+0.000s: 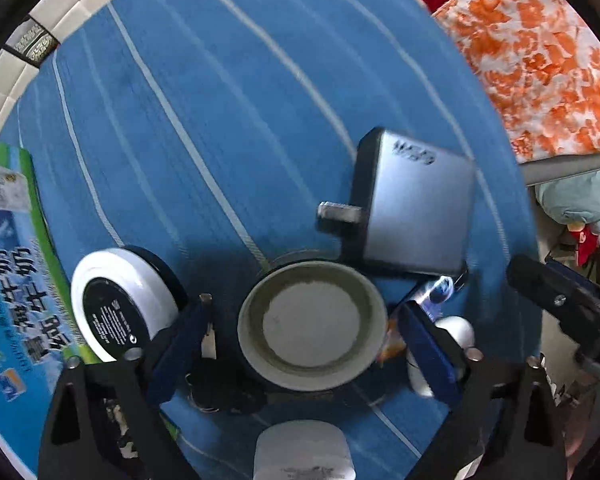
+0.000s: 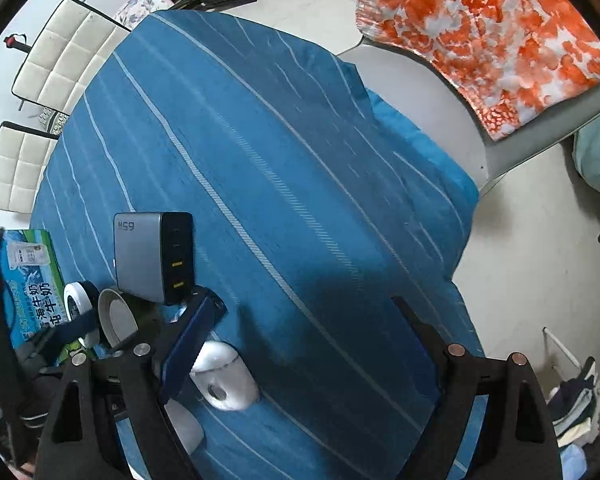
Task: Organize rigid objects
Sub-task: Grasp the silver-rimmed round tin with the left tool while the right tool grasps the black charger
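Observation:
A shallow grey round dish [image 1: 312, 324] lies on the blue striped cloth [image 1: 204, 92], straight under my left gripper [image 1: 308, 340]. The jaws stand open on either side of its rim with a small gap on each side. A grey charger block [image 1: 412, 208] stands just beyond the dish, and a white round tin with a black label [image 1: 120, 304] sits to its left. My right gripper [image 2: 304, 344] is open over bare cloth. A white rounded device [image 2: 224, 376] rests beside its left finger [image 2: 188, 348]. The charger block [image 2: 152, 256] and the dish [image 2: 116, 316] appear at the left of the right wrist view.
A blue and green milk carton box [image 1: 12, 300] lies at the table's left edge. Another white object [image 1: 304, 452] sits near the bottom, below the dish. White padded chairs [image 2: 72, 52] stand past the far side. An orange and white cloth [image 2: 488, 36] covers a seat on the right.

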